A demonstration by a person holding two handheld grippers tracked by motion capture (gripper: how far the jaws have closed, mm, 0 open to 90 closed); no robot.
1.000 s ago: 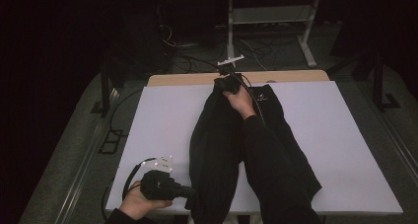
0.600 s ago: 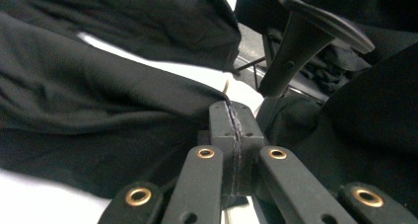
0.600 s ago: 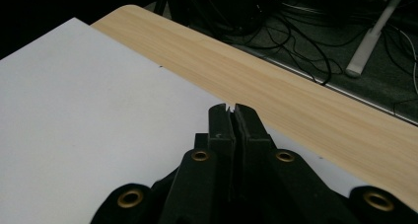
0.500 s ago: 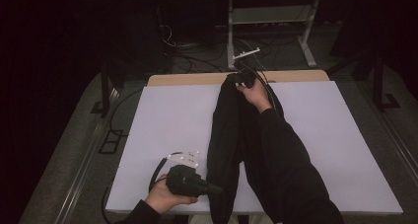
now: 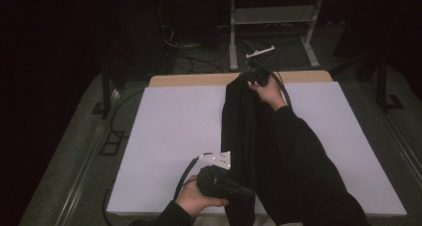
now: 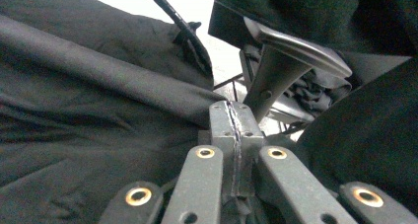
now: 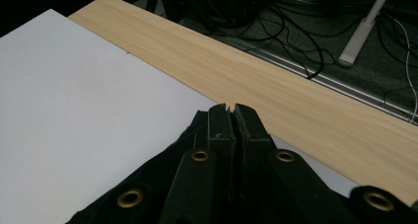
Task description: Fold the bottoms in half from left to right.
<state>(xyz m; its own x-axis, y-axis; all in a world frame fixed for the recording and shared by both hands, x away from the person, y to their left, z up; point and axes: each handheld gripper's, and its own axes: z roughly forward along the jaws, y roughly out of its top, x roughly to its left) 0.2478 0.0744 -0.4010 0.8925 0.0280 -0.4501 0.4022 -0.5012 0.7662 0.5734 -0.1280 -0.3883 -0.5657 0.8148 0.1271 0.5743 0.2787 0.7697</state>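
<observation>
Long black garment stretched lengthwise down the middle of the white-covered surface, from the near edge to the far edge, where a strip of bare wood runs along the back. Right tool out at the far end of the cloth, arm in a black sleeve lying along the garment's right side; in the right gripper view the jaws pressed together with only a hairline gap at the tips, dark fabric bunched up around and under them, right at the line where white cover meets wood, so apparently clamped on the garment's far end. Left tool low at the near edge, held in the left hand, grey plate on top, cable looping back toward the person, nose pushed against the garment's left edge. In the left gripper view, jaws closed flat against each other, black folds all around; whether any cloth is caught between them cannot be told. Dark floor with cables and a metal stand beyond the surface.
</observation>
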